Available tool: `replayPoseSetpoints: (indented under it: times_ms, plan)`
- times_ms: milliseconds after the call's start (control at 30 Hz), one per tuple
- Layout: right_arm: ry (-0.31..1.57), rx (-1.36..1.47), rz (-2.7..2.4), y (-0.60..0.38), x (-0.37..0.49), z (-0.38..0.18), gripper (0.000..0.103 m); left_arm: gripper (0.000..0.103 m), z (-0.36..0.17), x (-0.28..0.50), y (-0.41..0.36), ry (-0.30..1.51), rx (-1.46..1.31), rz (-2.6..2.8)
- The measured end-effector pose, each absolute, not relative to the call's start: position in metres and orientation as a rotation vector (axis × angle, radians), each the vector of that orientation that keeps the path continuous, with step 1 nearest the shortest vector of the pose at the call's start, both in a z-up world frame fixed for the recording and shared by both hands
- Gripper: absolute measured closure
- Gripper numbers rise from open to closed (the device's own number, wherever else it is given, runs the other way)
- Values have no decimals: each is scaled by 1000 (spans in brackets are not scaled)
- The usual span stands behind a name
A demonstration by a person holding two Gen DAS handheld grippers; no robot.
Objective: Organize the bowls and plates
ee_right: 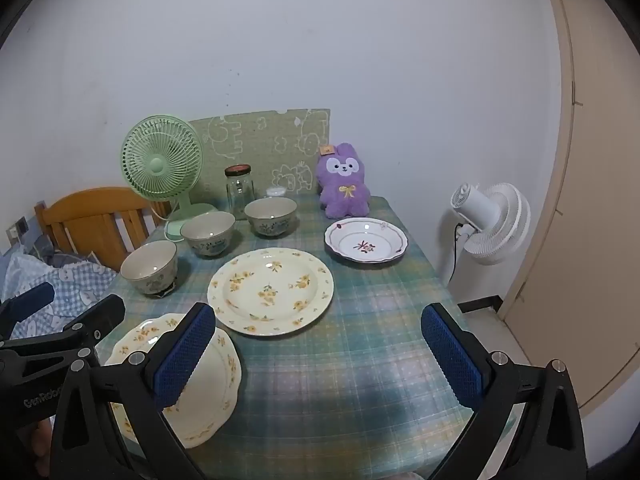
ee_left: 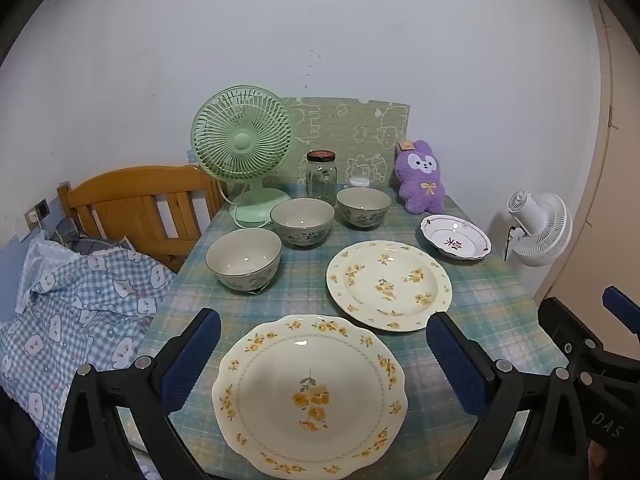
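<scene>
plates: 3 [ee_left: 310, 392] | bowls: 3 [ee_left: 243, 257] | left tongs [ee_left: 324, 354] wide, empty | right tongs [ee_right: 318, 354] wide, empty

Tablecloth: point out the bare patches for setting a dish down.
Bare: the tablecloth's near right corner, bordered by the round yellow-flowered plate, scalloped plate and table edge. Crowded: far left, with three bowls, jar and green fan.
</scene>
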State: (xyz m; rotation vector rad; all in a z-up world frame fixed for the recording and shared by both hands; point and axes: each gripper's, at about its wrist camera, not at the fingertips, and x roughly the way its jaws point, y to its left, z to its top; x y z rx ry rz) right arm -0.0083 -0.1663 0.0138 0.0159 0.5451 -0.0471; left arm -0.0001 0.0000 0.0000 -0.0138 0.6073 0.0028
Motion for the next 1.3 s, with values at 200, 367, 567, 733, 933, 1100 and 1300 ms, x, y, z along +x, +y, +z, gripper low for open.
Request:
replayPoseSetpoints:
  times_ms: [200, 367, 567, 733, 933, 1100, 1300]
  plan:
    - [546, 8, -44, -167, -7, 14, 0, 0, 0, -1, -1, 610, -19, 3]
    - [570, 38, -42, -175, 6, 9, 0, 0, 3, -2, -5, 617, -15, 5]
    - [566, 36, -36, -170, 0, 11, 0, 0, -1, 3, 5, 622, -35, -3]
    - [569, 38, -35, -169, 1, 11, 0, 0, -1, 3, 5, 622, -33, 1]
    - [570, 35, -38, -168, 2, 9, 0, 0, -1, 3, 6, 622, -34, 1]
    - [566, 30, -45, -168, 0, 5, 0, 0, -2, 3, 6, 624, -34, 0]
    - [565, 30, -50, -170, -1, 6, 0, 0, -2, 2, 6, 624, -32, -3]
